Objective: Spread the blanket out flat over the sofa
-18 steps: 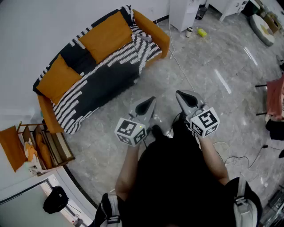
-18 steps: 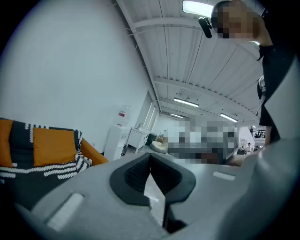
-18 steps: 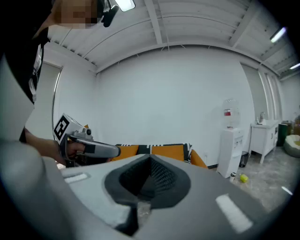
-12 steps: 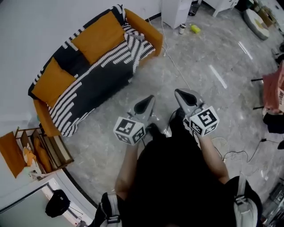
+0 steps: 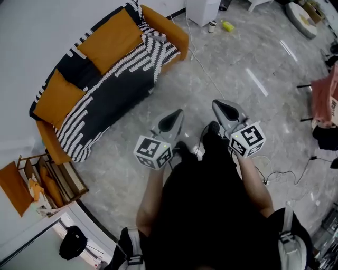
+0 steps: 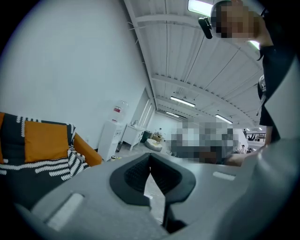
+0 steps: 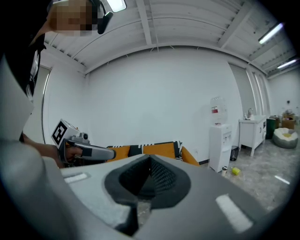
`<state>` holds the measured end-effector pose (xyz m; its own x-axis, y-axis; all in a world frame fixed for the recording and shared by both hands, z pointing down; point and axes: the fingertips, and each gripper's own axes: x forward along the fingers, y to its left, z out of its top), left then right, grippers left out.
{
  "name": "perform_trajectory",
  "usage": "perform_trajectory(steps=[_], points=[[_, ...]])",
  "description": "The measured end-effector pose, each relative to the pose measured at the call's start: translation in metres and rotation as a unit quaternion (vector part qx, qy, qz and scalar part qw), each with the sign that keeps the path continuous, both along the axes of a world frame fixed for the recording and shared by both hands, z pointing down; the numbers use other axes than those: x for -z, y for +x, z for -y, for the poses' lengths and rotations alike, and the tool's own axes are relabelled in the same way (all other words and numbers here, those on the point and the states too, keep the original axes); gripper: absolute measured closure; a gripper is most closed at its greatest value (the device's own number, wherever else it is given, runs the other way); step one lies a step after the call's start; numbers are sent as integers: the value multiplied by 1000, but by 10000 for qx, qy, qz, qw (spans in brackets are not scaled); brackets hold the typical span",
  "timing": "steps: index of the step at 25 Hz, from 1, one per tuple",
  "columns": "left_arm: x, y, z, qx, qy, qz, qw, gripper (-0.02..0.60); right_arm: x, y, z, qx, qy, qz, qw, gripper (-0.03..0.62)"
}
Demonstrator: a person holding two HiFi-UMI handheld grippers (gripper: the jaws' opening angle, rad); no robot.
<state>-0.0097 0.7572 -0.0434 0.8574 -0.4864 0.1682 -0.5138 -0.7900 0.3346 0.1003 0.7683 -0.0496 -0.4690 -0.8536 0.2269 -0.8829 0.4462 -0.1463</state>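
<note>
An orange sofa (image 5: 165, 27) stands against the wall at the upper left, several steps away. A black blanket with white stripes (image 5: 105, 100) lies spread over its seat and back and hangs down the front. Two orange cushions (image 5: 111, 39) rest on top of it. My left gripper (image 5: 177, 115) and right gripper (image 5: 222, 105) are held side by side near the person's body, above the floor. Both are shut and hold nothing. In the left gripper view the sofa's arm (image 6: 86, 153) and the blanket (image 6: 56, 166) show at the left. The right gripper view shows the sofa (image 7: 190, 157) past the left gripper (image 7: 110, 153).
A white water dispenser (image 5: 203, 8) stands beside the sofa's far end, with a yellow thing (image 5: 227, 25) on the floor by it. A cable (image 5: 206, 74) runs over the grey floor. A wooden rack (image 5: 53, 182) stands at the left, a red cloth (image 5: 323, 103) at the right.
The sofa has slid toward the upper left of the head view. Both grippers stay shut and close to the body.
</note>
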Motion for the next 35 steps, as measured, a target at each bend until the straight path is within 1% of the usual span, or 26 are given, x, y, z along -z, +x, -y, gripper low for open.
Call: perform_trajectory(steps=[4, 8, 14, 17, 20, 24, 26, 29, 31, 35], points=[[-7, -13, 11, 70, -79, 62, 9999, 571, -8, -3, 8, -42, -85, -1, 10000, 591], [-15, -19, 29, 221, -198, 62, 9995, 571, -16, -8, 26, 82, -164, 12, 9998, 592], [-23, -4, 72, 384, -227, 172, 9989, 571, -26, -3, 81, 407, -182, 68, 9990, 591], [-23, 1, 107, 529, -226, 295, 9979, 571, -26, 4, 122, 555, -142, 97, 9983, 591], [-19, 12, 145, 715, -266, 332, 9965, 571, -27, 15, 163, 739, -200, 125, 9970, 591], [-13, 39, 193, 873, -227, 390, 9952, 571, -23, 37, 218, 994, -196, 129, 9948, 591], [-13, 56, 219, 999, -199, 398, 9940, 571, -26, 50, 245, 1198, -198, 191, 9924, 591], [-20, 86, 262, 1143, -260, 429, 9922, 571, -30, 74, 291, 1581, -177, 387, 9865, 591], [-21, 89, 277, 1282, -279, 433, 9904, 571, -28, 75, 308, 1789, -125, 458, 9827, 591], [-14, 82, 278, 1492, -255, 428, 9876, 571, -28, 65, 318, 1985, -170, 314, 9795, 591]])
